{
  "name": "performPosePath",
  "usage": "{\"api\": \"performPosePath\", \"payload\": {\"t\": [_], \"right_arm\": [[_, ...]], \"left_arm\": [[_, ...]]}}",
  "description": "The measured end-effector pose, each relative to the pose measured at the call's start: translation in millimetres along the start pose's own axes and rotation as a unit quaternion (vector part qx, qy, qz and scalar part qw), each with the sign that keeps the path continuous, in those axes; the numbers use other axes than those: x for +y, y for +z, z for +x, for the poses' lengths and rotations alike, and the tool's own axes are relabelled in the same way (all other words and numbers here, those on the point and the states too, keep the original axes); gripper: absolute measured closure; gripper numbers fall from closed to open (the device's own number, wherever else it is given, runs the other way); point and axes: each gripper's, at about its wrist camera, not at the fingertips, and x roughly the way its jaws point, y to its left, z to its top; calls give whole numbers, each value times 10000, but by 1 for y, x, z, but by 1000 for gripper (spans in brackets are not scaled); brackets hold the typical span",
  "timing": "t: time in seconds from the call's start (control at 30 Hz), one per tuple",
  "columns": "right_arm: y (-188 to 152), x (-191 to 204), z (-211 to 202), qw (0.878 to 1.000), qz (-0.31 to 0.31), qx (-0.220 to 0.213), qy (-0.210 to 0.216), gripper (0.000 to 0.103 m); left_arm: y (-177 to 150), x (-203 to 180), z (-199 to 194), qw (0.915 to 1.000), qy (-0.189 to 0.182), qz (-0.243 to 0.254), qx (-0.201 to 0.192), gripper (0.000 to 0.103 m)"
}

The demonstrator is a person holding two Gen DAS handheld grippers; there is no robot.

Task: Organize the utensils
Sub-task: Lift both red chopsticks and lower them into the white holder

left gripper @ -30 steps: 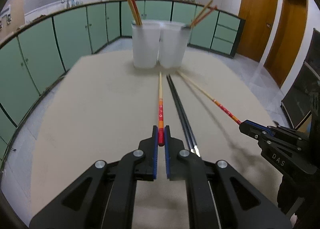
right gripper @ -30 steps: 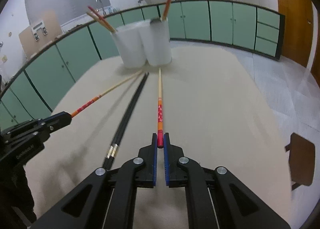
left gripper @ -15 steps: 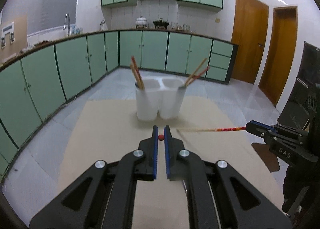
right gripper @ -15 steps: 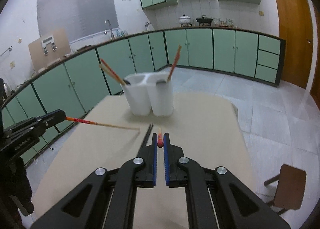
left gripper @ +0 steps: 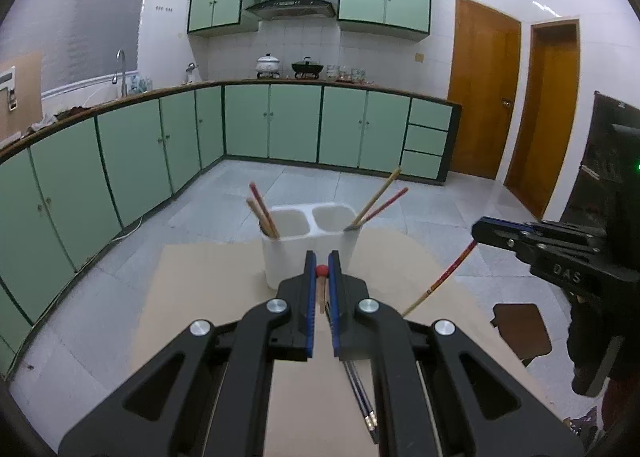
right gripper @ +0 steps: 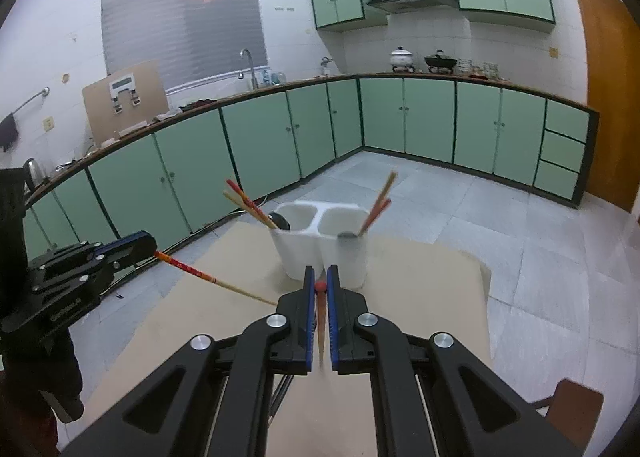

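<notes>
Both our grippers are up off the table, each clamping one red-ended chopstick. Our left gripper (left gripper: pixel 322 271) has its jaws narrow around the left chopstick (left gripper: pixel 321 270), whose red tip pokes up between the blue pads while the pale shaft drops below. Off to the side our right gripper (left gripper: pixel 486 228) pinches the right chopstick (left gripper: pixel 440 281), which slants down toward the tan table (left gripper: pixel 208 289).

From the right wrist, the right chopstick (right gripper: pixel 320 287) sits tight between that gripper's jaws, and the left gripper (right gripper: pixel 150 246) holds its patterned stick out at a slant.

Ahead stands the white two-compartment holder (left gripper: pixel 308 245) on the table (upright, near the far edge). Two chopsticks (left gripper: pixel 262 211) lean out of its left cup, two more (left gripper: pixel 378 197) out of the right cup. A pair of black chopsticks (left gripper: pixel 362 397) lies flat on the table below our left gripper, metal caps toward us. Green cabinets (right gripper: pixel 428 117) line the walls behind.
</notes>
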Motion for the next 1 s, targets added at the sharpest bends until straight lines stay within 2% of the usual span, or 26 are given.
{"api": "performPosePath", "payload": {"t": [0.2, 0.4, 0.53, 0.67, 0.83, 1.0], "right_arm": [[38, -1, -7, 9995, -115, -158, 227, 97], [92, 0, -23, 9969, -229, -690, 294, 97], [126, -2, -27, 9939, -260, -1066, 130, 97], [150, -4, -6, 9923, -305, -1199, -63, 97], [152, -5, 41, 9944, -359, -965, -237, 97], [132, -8, 90, 9975, -380, -504, -313, 97]], "left_arm": [[29, 3, -11, 9995, -77, 106, -282, 98], [71, 0, -20, 9964, -9, 302, -790, 98], [90, -2, -12, 9950, 99, 435, -895, 98], [98, -4, 7, 9943, 241, 506, -906, 98], [101, -2, 45, 9957, 313, 452, -747, 98], [93, 7, 91, 9982, 289, 367, -376, 98]]}}
